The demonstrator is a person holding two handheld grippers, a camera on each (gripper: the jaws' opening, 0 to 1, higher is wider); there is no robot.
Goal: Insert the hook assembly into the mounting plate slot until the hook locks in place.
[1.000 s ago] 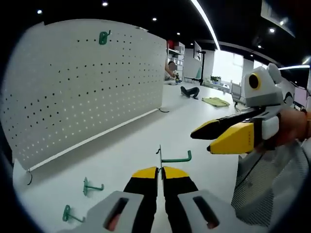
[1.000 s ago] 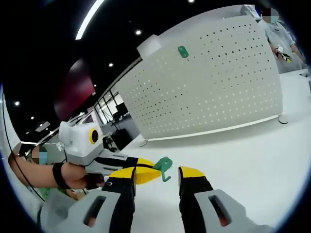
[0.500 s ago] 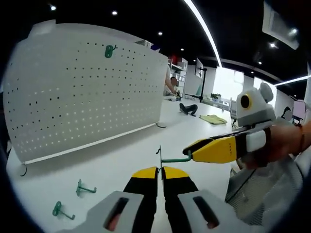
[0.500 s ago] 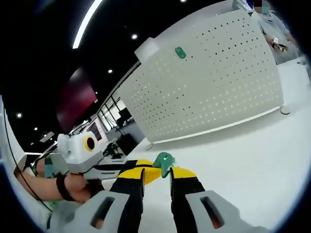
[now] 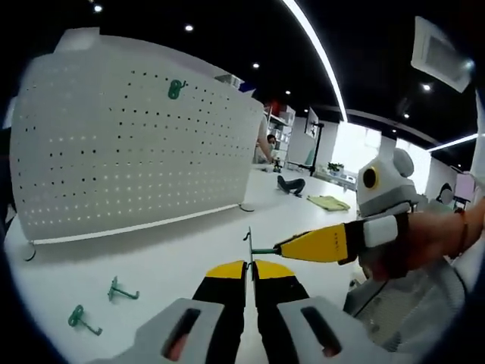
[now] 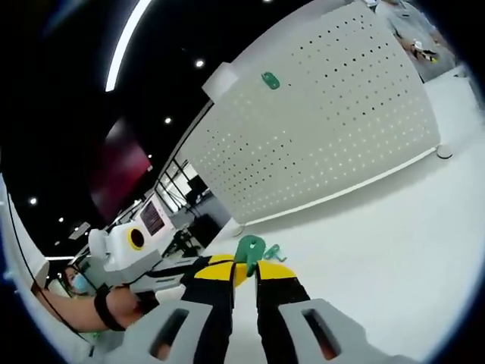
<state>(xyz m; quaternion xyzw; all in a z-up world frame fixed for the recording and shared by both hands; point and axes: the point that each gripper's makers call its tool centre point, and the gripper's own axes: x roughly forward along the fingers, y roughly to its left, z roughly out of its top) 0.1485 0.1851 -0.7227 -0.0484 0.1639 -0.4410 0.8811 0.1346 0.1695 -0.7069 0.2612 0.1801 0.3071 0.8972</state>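
A green hook point(image 5: 262, 250) with a thin metal back plate is held up between both grippers. My left gripper point(image 5: 249, 264) is shut on the back plate, seen edge-on. From the right, my right gripper point(image 5: 282, 247) has its yellow jaws shut on the hook's green rod. In the right gripper view the same hook point(image 6: 248, 248) sits in the shut right gripper point(image 6: 245, 265), and the left gripper point(image 6: 198, 265) meets it from the left. The white pegboard point(image 5: 136, 152) stands upright on the table with one green hook point(image 5: 176, 89) near its top; the board point(image 6: 326, 129) faces the right gripper too.
Two loose green hooks point(image 5: 121, 290) point(image 5: 79, 319) lie on the white table point(image 5: 182, 250) in front of the pegboard. A dark object point(image 5: 290, 184) and a yellow-green cloth point(image 5: 330, 202) lie farther back, near a person point(image 5: 265, 144).
My right gripper came in from the right with open jaws and shut them on the hook's rod. The left gripper kept its hold on the back plate. Both views tilted slightly.
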